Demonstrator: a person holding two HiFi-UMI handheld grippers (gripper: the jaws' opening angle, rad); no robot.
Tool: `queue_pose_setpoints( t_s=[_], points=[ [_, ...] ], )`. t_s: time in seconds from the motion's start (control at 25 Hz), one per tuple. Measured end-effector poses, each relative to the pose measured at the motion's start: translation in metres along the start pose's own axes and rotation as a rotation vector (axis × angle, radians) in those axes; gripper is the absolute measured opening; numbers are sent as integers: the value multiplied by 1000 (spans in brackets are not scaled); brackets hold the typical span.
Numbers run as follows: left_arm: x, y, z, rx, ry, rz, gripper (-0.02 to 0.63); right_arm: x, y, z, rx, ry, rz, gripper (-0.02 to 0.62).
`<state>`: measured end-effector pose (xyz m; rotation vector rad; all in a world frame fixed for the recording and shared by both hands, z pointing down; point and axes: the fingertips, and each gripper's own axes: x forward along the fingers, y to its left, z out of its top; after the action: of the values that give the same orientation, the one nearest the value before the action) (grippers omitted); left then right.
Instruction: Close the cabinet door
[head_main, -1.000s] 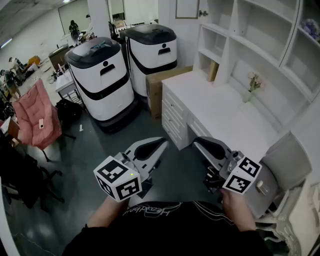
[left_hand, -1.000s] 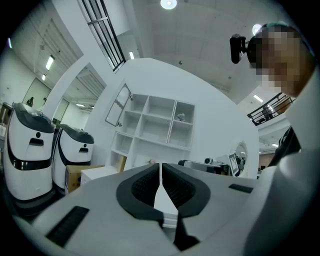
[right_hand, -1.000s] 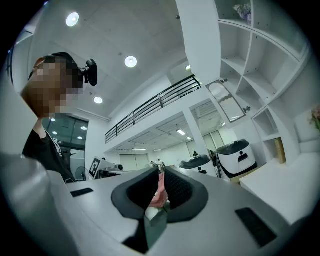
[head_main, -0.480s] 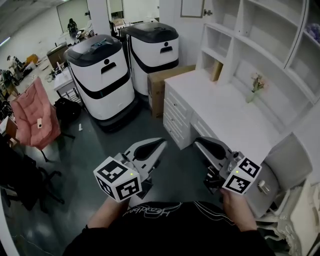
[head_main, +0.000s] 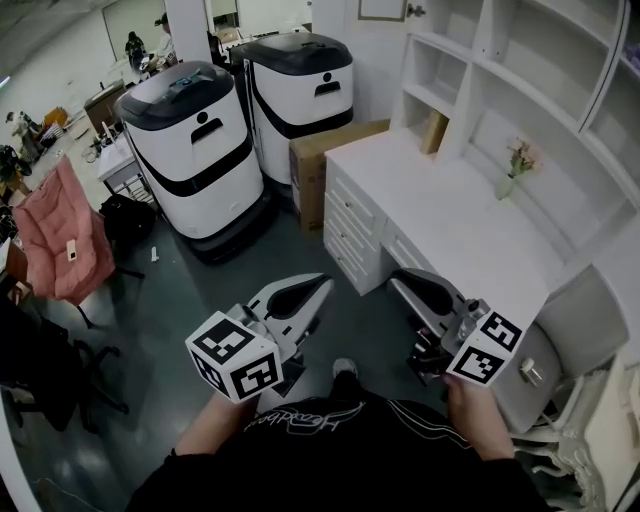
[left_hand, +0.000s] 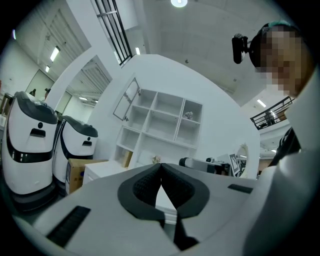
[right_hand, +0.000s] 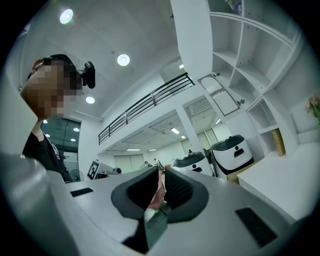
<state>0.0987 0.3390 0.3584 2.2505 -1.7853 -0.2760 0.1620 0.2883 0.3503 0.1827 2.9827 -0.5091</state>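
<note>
In the head view we hold our left gripper (head_main: 318, 290) and right gripper (head_main: 402, 283) side by side, low and close to the body. Both are well apart from the tall white shelf unit of open cubbies (head_main: 480, 45). The white-framed cabinet door with a small knob (head_main: 378, 12) stands at the shelf unit's upper left corner, far from both grippers. A white desk with drawers (head_main: 450, 215) sits directly below the shelf unit. A brown cardboard box (head_main: 320, 160) and two large white-and-black rounded machines (head_main: 195, 150) stand to the left of it.

In the left gripper view we see this gripper's jaws closing, their dark ribbed tips already meeting with nothing between them. The shelf unit rises beyond them, and the cabinet door (left_hand: 131, 97) is swung out at a tilt from its upper left side.

In the right gripper view our jaws are drawn together, with only a thin slit left between the pads and nothing gripped. The shelf unit fills the right side, and the open door (right_hand: 220, 95) juts out from its left edge.
</note>
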Motion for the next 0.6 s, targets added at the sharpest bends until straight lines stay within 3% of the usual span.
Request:
queue_pose_setpoints(
  t_s=[0.24, 0.6],
  points=[
    [60, 52, 11, -3, 10, -6, 21, 34, -76, 13, 12, 2, 14, 64],
    [203, 142, 54, -15, 14, -11, 21, 83, -227, 67, 34, -20, 36, 64]
  ],
)
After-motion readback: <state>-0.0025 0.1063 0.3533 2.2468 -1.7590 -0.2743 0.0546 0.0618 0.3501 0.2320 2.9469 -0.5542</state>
